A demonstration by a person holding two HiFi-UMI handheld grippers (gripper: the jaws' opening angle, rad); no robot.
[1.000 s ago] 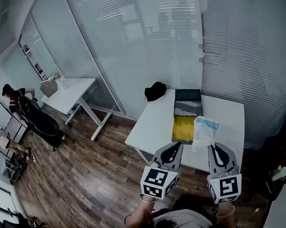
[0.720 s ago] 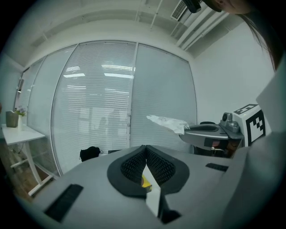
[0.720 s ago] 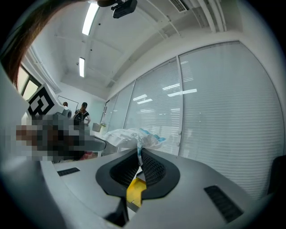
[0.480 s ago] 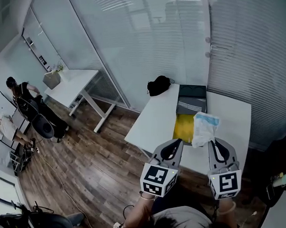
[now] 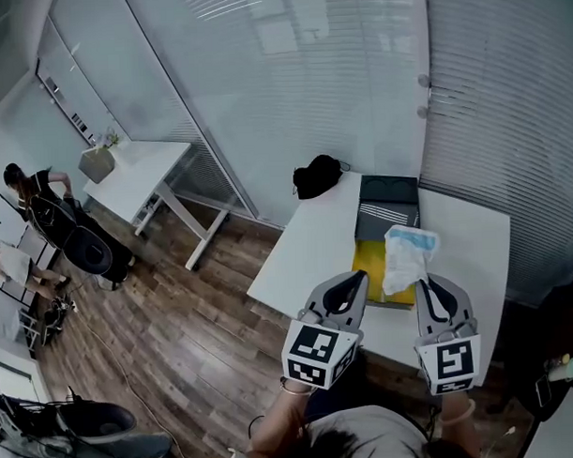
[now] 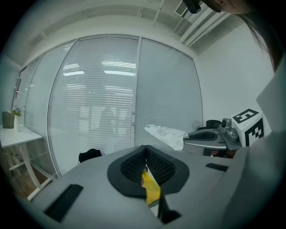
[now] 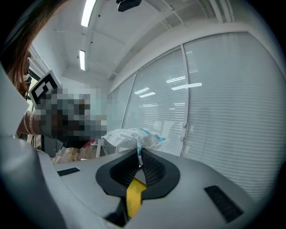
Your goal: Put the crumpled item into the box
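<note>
Leftward since a second ago, the one crumpled plastic bag [image 5: 407, 257] now hangs over the right edge of the single open box [image 5: 368, 266], its near end pinched in the right gripper [image 5: 428, 281]. The left gripper [image 5: 361, 278] hovers beside it, jaws pressed together and empty. Bare white table [image 5: 311, 246] spreads left of the box.
</note>
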